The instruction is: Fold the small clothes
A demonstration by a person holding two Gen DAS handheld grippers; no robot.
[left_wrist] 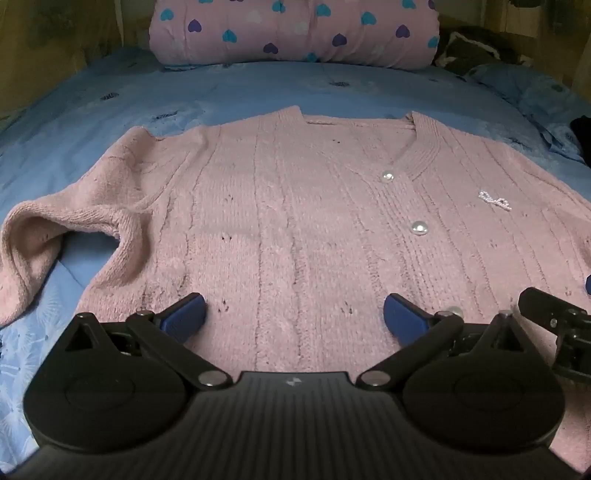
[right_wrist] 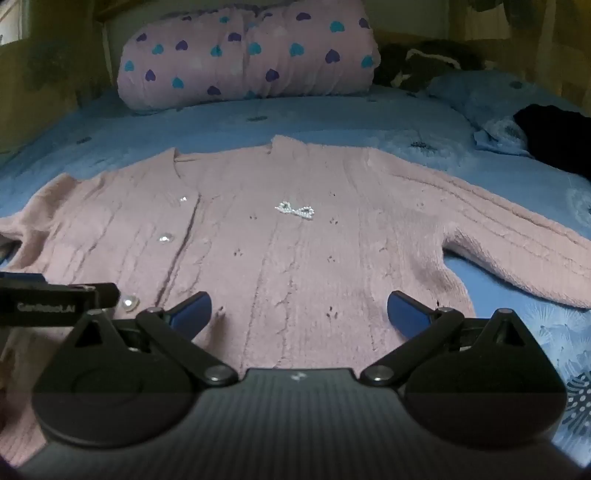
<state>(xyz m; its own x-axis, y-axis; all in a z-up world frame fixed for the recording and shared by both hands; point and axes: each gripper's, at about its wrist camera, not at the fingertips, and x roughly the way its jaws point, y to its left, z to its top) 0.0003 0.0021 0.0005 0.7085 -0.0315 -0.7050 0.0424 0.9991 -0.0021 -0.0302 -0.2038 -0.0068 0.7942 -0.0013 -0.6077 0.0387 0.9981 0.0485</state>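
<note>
A pink knitted cardigan point(left_wrist: 295, 206) with pearl buttons lies spread flat, front up, on a blue bedsheet point(left_wrist: 258, 88). Its left sleeve point(left_wrist: 48, 236) is bunched and bent back toward me. In the right wrist view the cardigan point(right_wrist: 280, 251) shows a small beaded bow point(right_wrist: 295, 211), and its other sleeve point(right_wrist: 509, 243) stretches out to the right. My left gripper point(left_wrist: 294, 314) hovers over the lower hem, open, nothing between its blue pads. My right gripper point(right_wrist: 299, 312) hovers over the hem further right, also open and empty. Each gripper's edge shows in the other's view.
A rolled pink quilt with blue and purple hearts point(left_wrist: 295, 33) lies across the far end of the bed. Dark clothing point(right_wrist: 554, 136) sits at the right edge, with a blue pillow point(right_wrist: 491, 92) behind it. Wooden walls enclose the bed.
</note>
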